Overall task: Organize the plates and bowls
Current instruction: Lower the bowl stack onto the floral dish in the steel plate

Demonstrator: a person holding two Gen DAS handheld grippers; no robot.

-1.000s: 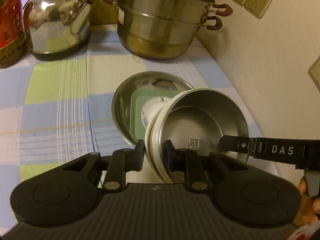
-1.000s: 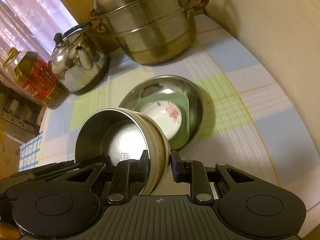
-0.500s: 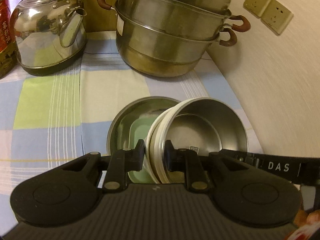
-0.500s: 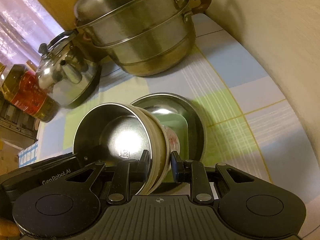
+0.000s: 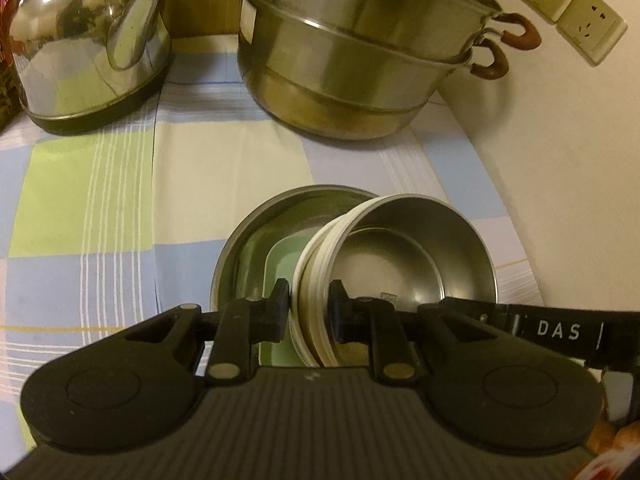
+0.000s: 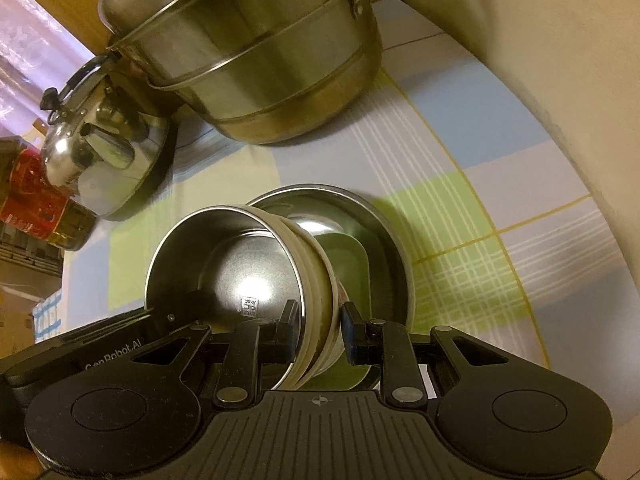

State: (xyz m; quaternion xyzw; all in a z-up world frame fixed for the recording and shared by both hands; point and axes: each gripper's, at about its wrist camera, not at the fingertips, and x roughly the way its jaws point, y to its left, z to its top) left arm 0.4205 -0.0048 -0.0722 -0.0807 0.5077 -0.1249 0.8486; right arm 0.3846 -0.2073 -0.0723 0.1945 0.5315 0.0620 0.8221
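Both grippers hold one bowl stack: a steel bowl (image 5: pixel 416 256) nested in cream-rimmed bowls (image 5: pixel 316 280). My left gripper (image 5: pixel 309 308) is shut on the stack's near rim. My right gripper (image 6: pixel 320 320) is shut on the opposite rim of the same steel bowl (image 6: pixel 240 276). The stack hangs over a round steel plate (image 5: pixel 248 248) that carries a green square plate (image 5: pixel 280 264). The steel plate (image 6: pixel 384 232) and green plate (image 6: pixel 352 264) also show in the right wrist view. The small white bowl under the stack is hidden.
A large steel steamer pot (image 5: pixel 352 48) stands behind the plates, a steel kettle (image 5: pixel 88 40) to its left, an oil bottle (image 6: pixel 32 200) further left. A wall with sockets (image 5: pixel 572 16) runs along the right. A checked cloth (image 5: pixel 92 200) covers the table.
Both grippers carried the bowl stack forward and lower, over the steel plate. The white bowl with a pink flower is now covered by the stack.
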